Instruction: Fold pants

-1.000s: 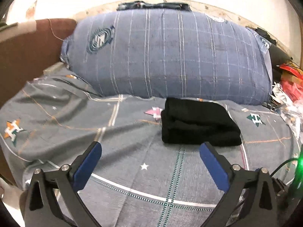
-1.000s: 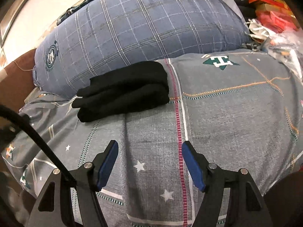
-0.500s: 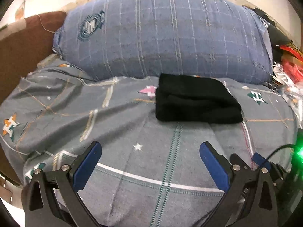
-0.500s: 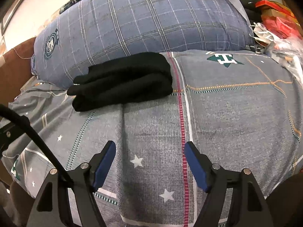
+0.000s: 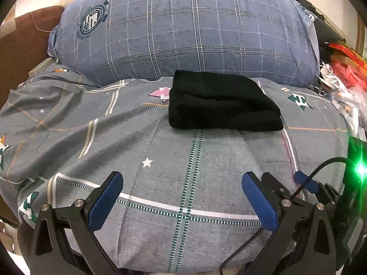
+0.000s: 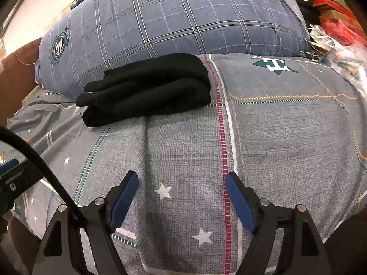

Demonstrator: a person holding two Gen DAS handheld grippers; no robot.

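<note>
The black pants (image 5: 220, 105) lie folded in a compact stack on the grey patterned bedsheet (image 5: 160, 160), just in front of the big pillow. They also show in the right wrist view (image 6: 149, 91), stacked in several layers. My left gripper (image 5: 182, 183) is open and empty, above the sheet well short of the pants. My right gripper (image 6: 181, 183) is open and empty too, near the bed's front edge, apart from the pants.
A large blue plaid pillow (image 5: 183, 29) stands behind the pants. Red boxes and loose clutter (image 5: 344, 68) lie at the right side of the bed. A brown headboard or cushion (image 5: 20, 39) is at the left. The other gripper's body with a green light (image 5: 357, 169) is at right.
Both grippers have drawn back from the folded pants toward the bed's front edge and stayed open. The pants have not moved.
</note>
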